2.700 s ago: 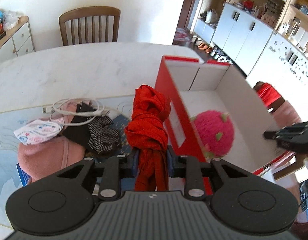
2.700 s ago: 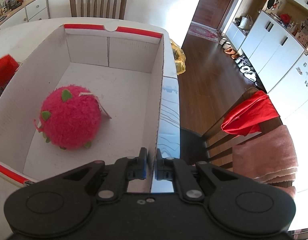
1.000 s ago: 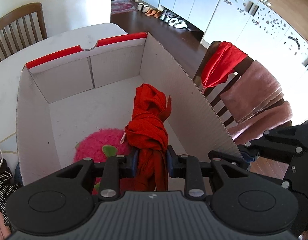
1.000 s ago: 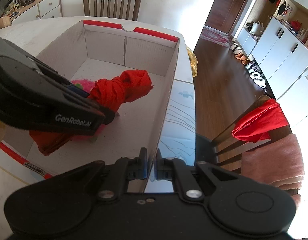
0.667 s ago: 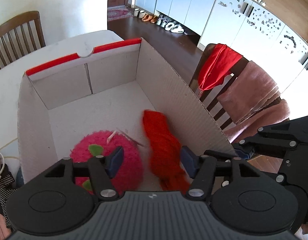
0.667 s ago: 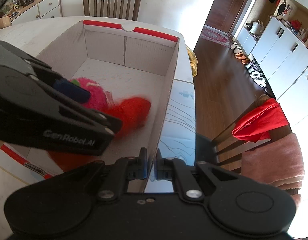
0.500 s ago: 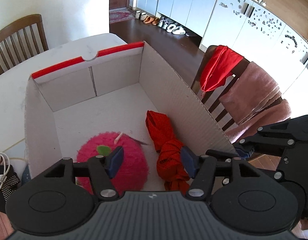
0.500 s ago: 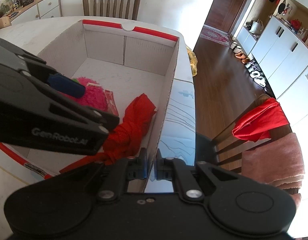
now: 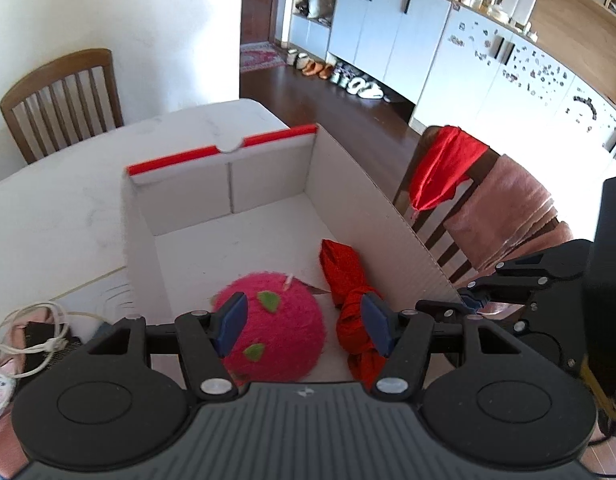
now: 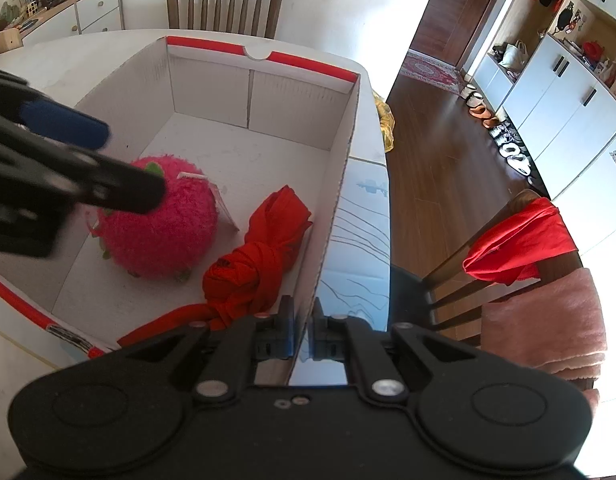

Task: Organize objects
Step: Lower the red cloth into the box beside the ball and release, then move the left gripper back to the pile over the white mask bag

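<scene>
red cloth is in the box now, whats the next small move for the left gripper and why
Probably swing the left gripper out over the pile at the box's left. Its jaws are open and empty, the red cloth lies beside the pink plush ball inside the box, and the cable and other bits are on the table outside it. The right gripper pinches the box wall.
</scene>
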Demonstrator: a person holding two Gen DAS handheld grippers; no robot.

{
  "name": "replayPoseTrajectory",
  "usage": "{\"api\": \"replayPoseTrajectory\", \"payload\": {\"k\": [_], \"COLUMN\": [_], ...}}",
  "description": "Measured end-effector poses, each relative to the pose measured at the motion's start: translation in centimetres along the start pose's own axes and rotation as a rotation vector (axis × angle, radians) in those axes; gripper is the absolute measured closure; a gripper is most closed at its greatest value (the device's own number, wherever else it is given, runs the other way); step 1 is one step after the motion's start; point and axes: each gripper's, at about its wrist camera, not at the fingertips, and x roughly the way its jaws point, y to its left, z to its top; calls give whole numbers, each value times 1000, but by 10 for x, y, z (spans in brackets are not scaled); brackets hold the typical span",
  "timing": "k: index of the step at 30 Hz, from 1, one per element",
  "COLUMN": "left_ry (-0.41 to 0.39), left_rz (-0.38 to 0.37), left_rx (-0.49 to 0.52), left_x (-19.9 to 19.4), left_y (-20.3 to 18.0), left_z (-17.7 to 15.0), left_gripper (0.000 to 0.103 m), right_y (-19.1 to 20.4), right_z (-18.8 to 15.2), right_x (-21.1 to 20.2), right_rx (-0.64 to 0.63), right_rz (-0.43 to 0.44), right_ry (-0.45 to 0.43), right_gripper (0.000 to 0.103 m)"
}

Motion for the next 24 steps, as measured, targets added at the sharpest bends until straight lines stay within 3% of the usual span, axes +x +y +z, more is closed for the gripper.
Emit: {"api": "replayPoseTrajectory", "payload": {"k": [12,20,24], "left_ry": [-43,-55,-46], "left_rz": [76,181,221], "left_rx": [-90,-191,-250], "left_x": [-54,-82,-90], "left_y": [53,100,129], "left_z": [-27,-53,-68], "left_gripper": [41,20,19], "right_y": [-1,-2,-4], "right_z": [0,0,0], "right_x": [-2,-2,-3], "right_rx": [0,1,2], "right_rz": [-1,-3,-5], "right_ry": [3,6,8], "right_gripper": [97,97,97]}}
